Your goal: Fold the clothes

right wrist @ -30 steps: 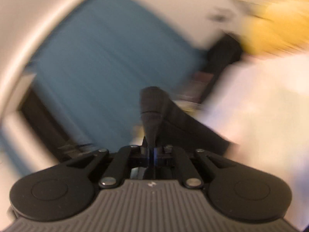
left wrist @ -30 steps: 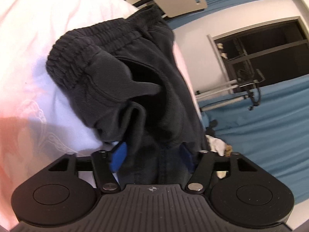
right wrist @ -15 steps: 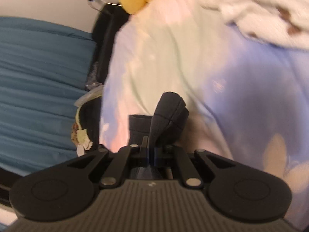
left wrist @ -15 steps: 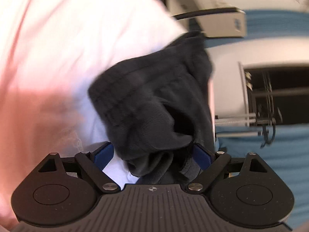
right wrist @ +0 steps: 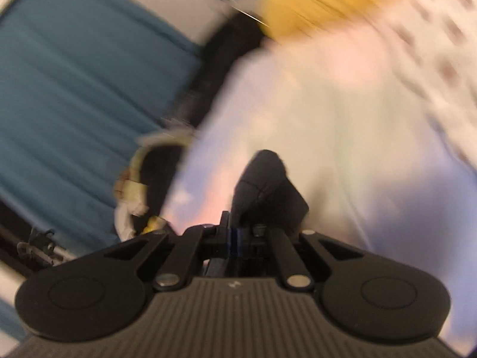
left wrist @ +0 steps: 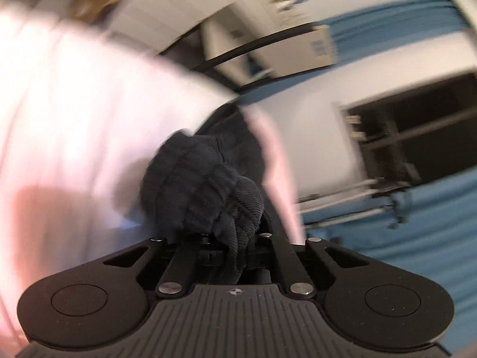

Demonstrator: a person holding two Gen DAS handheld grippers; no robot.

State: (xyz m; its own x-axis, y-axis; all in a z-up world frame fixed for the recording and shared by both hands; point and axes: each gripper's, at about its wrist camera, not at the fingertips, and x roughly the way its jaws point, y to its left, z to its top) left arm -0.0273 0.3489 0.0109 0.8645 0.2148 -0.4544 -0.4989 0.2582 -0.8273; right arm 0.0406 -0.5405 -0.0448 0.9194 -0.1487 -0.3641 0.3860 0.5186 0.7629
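Note:
A black garment with a ribbed elastic waistband [left wrist: 202, 191] bunches right in front of my left gripper [left wrist: 229, 238], which is shut on that waistband. The rest of it trails back over a pale pink sheet [left wrist: 74, 125]. In the right wrist view my right gripper [right wrist: 234, 232] is shut on another part of the black garment [right wrist: 265, 188], a dark fold standing up from the jaws above the pastel sheet [right wrist: 342, 113]. Both views are motion-blurred.
Blue curtains [left wrist: 417, 238] and a dark window frame [left wrist: 417, 137] are to the right of the bed. A yellow cloth [right wrist: 313, 3] and a spotted white blanket [right wrist: 441, 59] lie at the far side. A dark bag [right wrist: 155, 185] sits beside the bed edge.
My left gripper has closed on the waistband; its blue pads were spread apart half a second ago. Both grippers are swinging, and the garment is more bunched at the left jaws.

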